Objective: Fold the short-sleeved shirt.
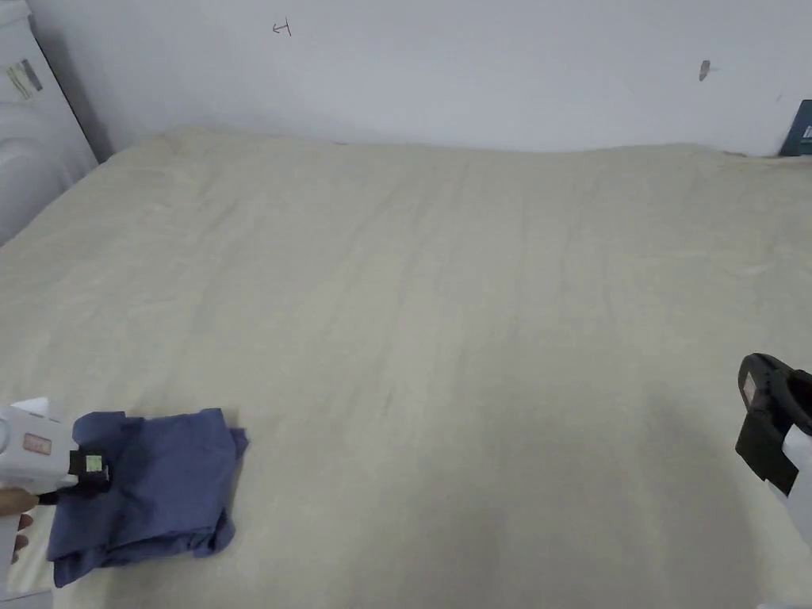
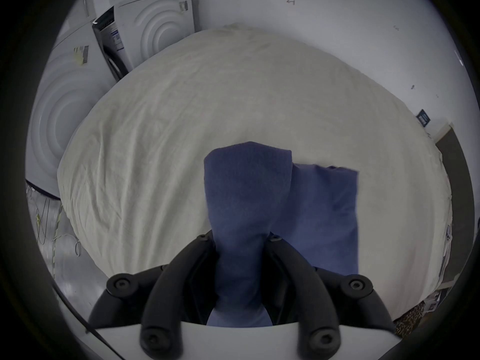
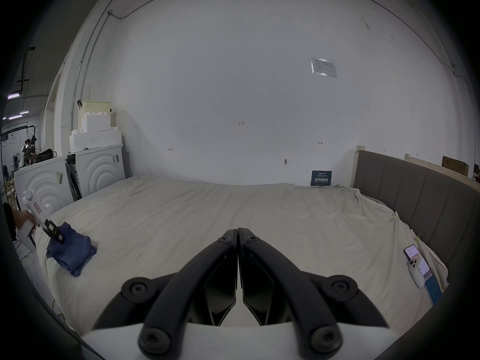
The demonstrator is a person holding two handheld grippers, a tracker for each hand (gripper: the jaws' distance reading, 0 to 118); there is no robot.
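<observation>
Shirt (image 1: 155, 484), blue and already folded into a small bundle, lies at the near left corner of the bed (image 1: 476, 317). The left gripper (image 2: 240, 238) has its jaws clamped on a raised fold of it, so this looks like the last tidy-up or set-down. The right gripper (image 3: 237, 232) hovers well apart, jaws closed on nothing. Next, I'd guess: lower the fold flat, then let go.

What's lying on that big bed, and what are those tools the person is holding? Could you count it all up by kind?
Blue shirts: 1
Phones: 1, at the bed edge
Hand-held grippers: 2, the left gripper pinching the shirt, the right gripper shut on nothing
Total: 4
</observation>
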